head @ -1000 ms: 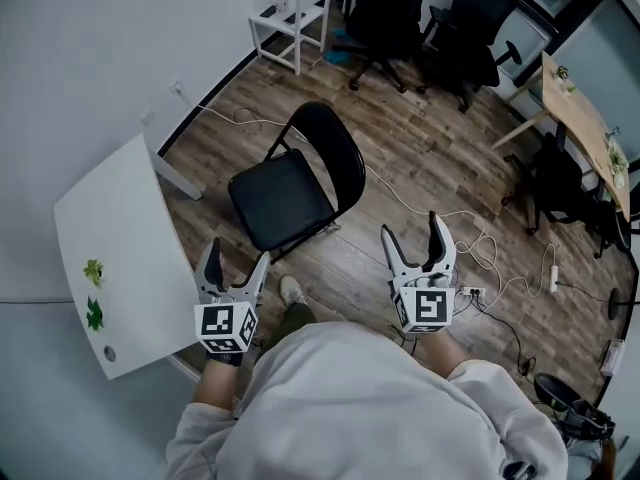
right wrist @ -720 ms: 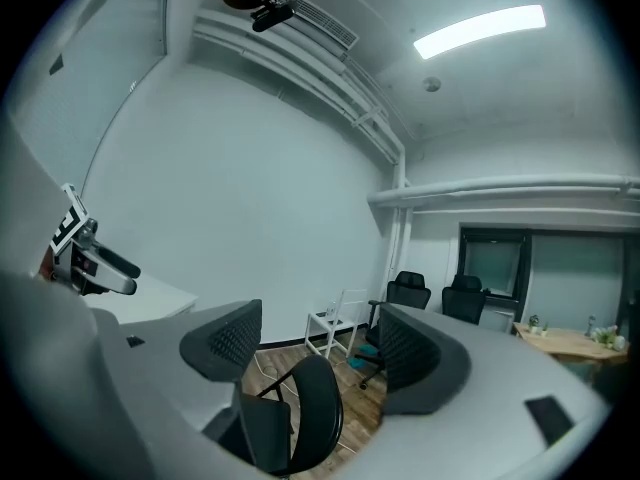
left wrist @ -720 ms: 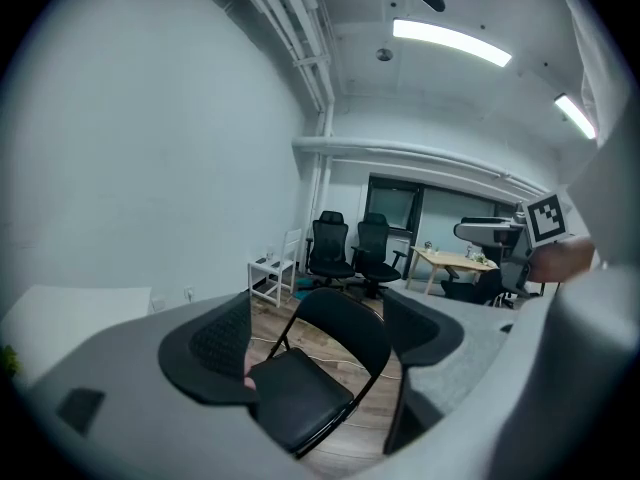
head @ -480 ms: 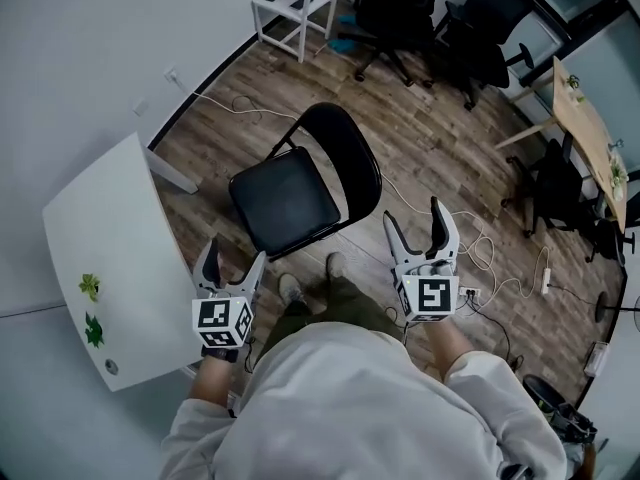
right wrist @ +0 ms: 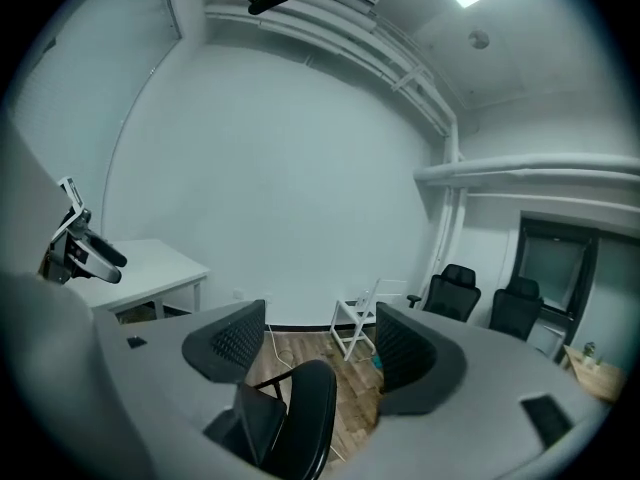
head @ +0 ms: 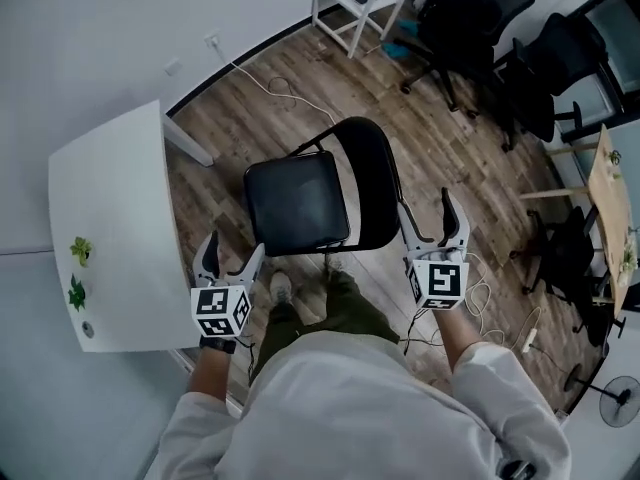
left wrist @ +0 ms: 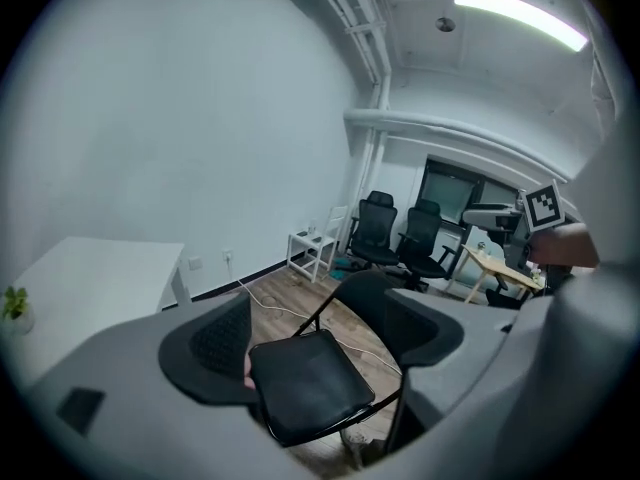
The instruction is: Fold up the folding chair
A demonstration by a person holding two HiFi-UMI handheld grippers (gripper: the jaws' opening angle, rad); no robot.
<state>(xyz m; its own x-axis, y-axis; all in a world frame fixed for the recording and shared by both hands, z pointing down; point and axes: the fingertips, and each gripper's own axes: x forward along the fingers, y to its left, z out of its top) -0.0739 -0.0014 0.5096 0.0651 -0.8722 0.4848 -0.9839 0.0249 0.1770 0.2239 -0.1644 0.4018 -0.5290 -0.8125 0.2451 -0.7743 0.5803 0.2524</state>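
Left claw [head: 232,253] released, jaws wide apart, nothing gripped. Right claw [head: 428,218] also released, jaws apart and empty. Folding chair [head: 298,204] stands unfolded on the wood floor [head: 250,118], just ahead of both claws. Its seat is ahead and to the right of the left claw, and its backrest edge is close beside the right claw's left jaw; contact unclear. Both claw views show the chair through the jaw gap, beyond the tips. White table [head: 110,218] is just left of the left claw. Office chairs [head: 470,18] are far ahead of the right claw.
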